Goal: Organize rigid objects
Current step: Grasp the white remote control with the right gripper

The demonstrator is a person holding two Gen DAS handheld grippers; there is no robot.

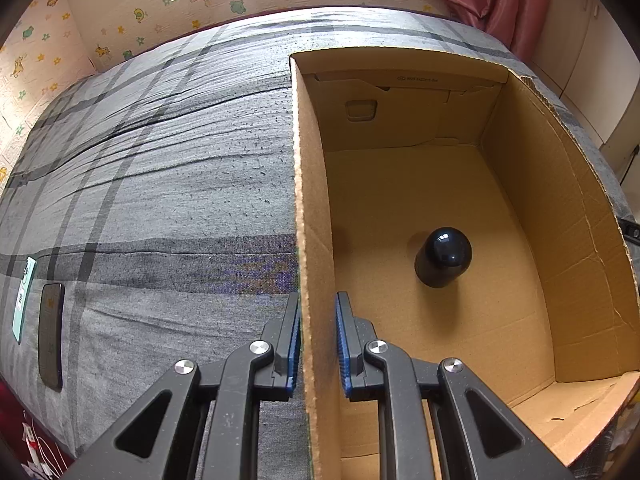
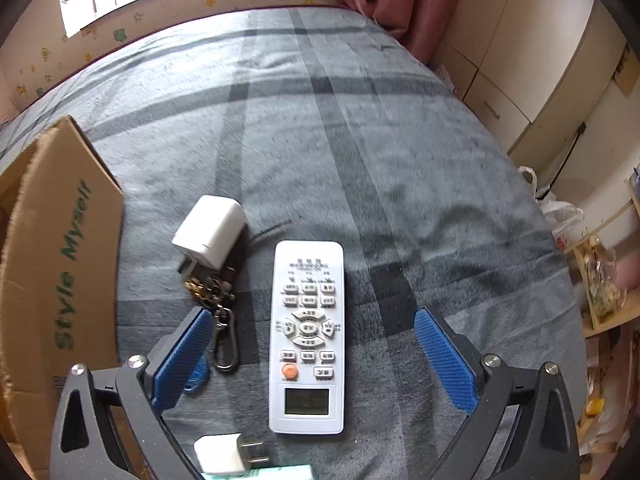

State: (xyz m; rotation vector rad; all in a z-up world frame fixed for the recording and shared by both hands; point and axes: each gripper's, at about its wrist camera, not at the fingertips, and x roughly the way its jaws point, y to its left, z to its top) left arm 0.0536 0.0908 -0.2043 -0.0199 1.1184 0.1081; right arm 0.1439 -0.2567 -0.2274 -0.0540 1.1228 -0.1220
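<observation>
My left gripper [image 1: 318,344] straddles the left wall of an open cardboard box [image 1: 310,200], one finger on each side; I cannot tell whether the pads press the wall. A dark round-topped object [image 1: 442,258] lies on the box floor. My right gripper [image 2: 314,360] is open wide above a white remote control [image 2: 307,336] that lies on the grey plaid bed cover between the fingers. A white charger block [image 2: 210,230] and a bunch of keys with a carabiner [image 2: 216,304] lie left of the remote. A white plug adapter [image 2: 226,454] lies near the bottom edge.
The box's outer side with green lettering [image 2: 60,264] stands left of the right gripper. A dark phone [image 1: 51,334] and a mint-green flat item [image 1: 24,304] lie on the bed at far left. White cabinets [image 2: 540,80] and a pink curtain [image 1: 500,4] stand beyond the bed.
</observation>
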